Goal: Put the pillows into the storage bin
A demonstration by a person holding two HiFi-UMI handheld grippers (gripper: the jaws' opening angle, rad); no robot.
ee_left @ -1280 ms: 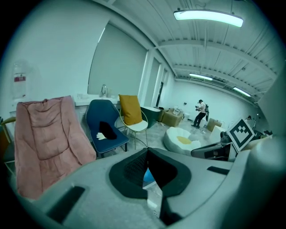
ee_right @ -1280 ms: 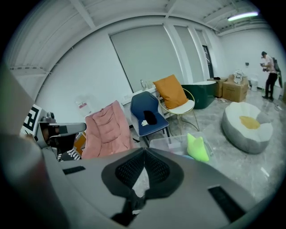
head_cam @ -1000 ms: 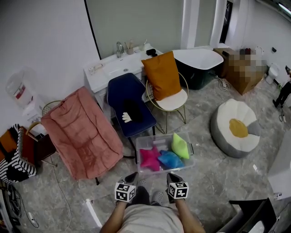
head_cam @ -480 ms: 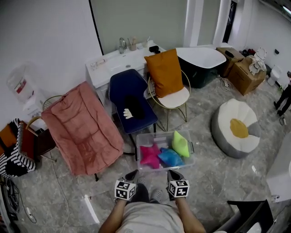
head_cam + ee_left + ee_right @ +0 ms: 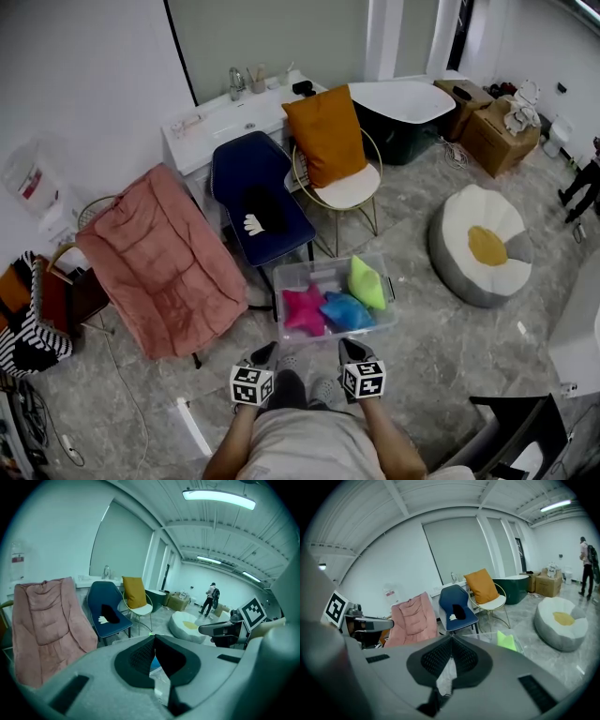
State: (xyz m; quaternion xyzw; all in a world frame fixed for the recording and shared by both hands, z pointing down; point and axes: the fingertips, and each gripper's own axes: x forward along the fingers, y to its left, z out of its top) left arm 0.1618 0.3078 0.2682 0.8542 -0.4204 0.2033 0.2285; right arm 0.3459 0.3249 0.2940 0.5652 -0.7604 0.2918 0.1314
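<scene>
Clear storage bin (image 5: pixel 292 279) on the floor (image 5: pixel 441 347) before the navy chair (image 5: pixel 234 173), long axis left to right. Inside, pink star pillow (image 5: pixel 305 309), blue pillow (image 5: pixel 347 311), green pillow (image 5: pixel 367 283). Left tongs (image 5: pixel 267 350) and right tongs (image 5: pixel 345 346) shut tight, gripping nothing

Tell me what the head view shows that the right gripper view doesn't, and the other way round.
Only the head view: the pink star pillow and blue pillow lying in the clear storage bin. Only the right gripper view: the ceiling and its strip light. Both: the green pillow, the orange pillow on the gold chair, the navy chair, the pink padded chair and the egg-shaped beanbag.
</scene>
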